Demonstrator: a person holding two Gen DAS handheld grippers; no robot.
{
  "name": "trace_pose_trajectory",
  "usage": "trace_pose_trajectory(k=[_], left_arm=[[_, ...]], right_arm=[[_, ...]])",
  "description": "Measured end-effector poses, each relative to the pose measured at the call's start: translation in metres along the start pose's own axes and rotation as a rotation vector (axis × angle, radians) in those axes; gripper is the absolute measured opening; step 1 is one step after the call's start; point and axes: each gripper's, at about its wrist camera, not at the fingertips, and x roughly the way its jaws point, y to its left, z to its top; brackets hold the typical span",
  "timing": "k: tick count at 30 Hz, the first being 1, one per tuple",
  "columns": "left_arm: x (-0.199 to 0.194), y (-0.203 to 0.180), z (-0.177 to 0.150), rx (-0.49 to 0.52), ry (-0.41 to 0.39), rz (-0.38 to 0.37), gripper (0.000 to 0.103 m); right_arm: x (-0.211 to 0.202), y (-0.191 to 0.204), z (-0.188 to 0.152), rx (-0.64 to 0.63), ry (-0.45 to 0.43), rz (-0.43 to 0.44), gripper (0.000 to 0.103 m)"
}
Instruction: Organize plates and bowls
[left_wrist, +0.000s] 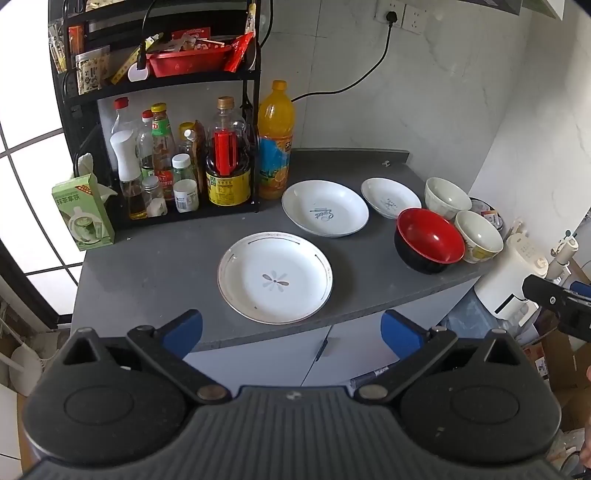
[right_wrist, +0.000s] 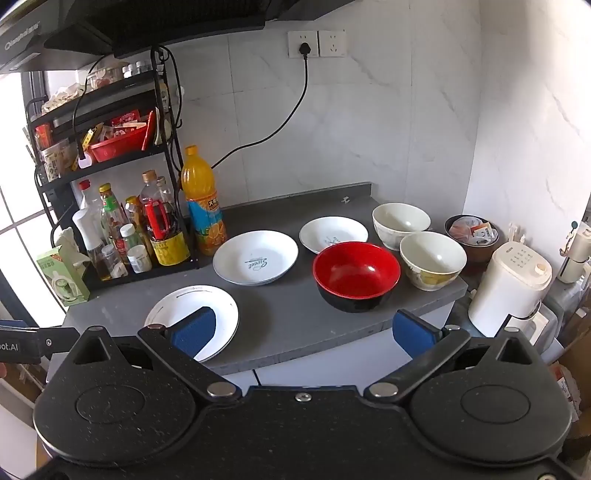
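Grippers, left (left_wrist: 291, 330) and right (right_wrist: 303, 330), both hovering spread and empty before grey table (left_wrist: 155, 266) carrying flower-patterned white ceramic plate (left_wrist: 275, 277) and glossy red-and-black bowl (right_wrist: 356, 275).

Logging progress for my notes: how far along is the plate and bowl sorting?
Nothing looks done. Both the left gripper and right gripper are open and empty. Left: three plates lie separately, and the red bowl and two cream bowls stand unstacked.
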Motion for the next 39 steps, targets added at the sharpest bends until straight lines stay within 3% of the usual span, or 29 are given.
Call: trace_pose_trajectory(k=[39], left_arm=[[0.002,-0.004,-0.003,-0.005,0.004,0.002,0.102]], right_arm=[[-0.002,-0.016,-0.01,0.013,-0.022,-0.025,0.103]])
